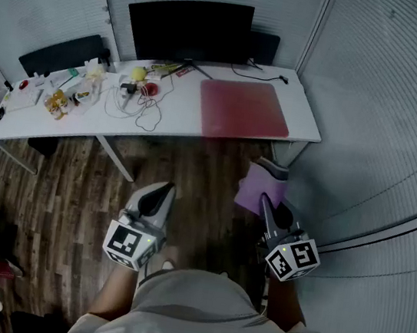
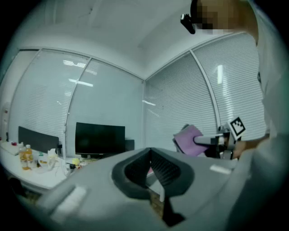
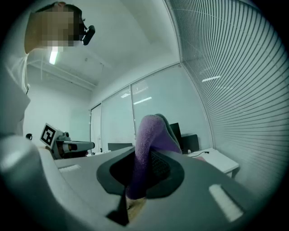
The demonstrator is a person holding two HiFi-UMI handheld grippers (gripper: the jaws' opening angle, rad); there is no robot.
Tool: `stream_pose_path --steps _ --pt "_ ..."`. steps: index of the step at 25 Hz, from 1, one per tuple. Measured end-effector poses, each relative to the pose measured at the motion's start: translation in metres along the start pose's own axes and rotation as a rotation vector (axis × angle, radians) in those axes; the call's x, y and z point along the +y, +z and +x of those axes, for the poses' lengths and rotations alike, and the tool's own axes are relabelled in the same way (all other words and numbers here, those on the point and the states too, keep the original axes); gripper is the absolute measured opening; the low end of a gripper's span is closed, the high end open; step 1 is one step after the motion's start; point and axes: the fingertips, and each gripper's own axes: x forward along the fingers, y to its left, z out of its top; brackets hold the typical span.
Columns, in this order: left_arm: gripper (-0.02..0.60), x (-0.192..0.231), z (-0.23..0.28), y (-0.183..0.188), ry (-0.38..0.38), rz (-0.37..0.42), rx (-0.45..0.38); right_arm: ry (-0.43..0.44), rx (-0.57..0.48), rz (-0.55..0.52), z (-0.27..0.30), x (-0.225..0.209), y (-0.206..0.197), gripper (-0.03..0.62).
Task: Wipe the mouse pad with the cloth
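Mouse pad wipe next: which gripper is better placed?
Right. The right gripper is shut on the purple cloth and sits nearly in line with the red mouse pad ahead. The left gripper is shut, holds nothing, and is further left.

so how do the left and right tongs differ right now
The right tongs are shut on the purple cloth; the left tongs are shut on nothing. The right tongs sit in line with the mouse pad; the left tongs with the table's middle. Both hang over the floor, short of the table.
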Motion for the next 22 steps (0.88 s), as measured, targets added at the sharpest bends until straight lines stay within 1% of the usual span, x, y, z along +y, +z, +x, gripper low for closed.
stream_pose_path --steps 7,12,14,19,22 --pt "0.003 -0.007 -0.002 0.002 -0.040 0.013 0.004 -0.012 -0.007 0.006 0.001 0.003 0.001 0.043" --pt "0.003 -0.011 -0.002 0.000 -0.077 0.014 0.022 -0.022 0.017 0.048 0.001 0.003 -0.003 0.043" --pt "0.003 -0.011 -0.004 -0.001 -0.086 0.021 0.027 -0.012 0.024 0.045 0.005 0.007 -0.007 0.042" --pt "0.003 0.002 -0.019 -0.009 -0.086 0.016 0.043 -0.001 0.015 0.036 0.020 0.022 -0.009 0.044" --pt "0.003 0.018 -0.027 -0.015 -0.088 0.004 0.053 -0.012 0.004 0.057 0.032 0.027 -0.014 0.044"
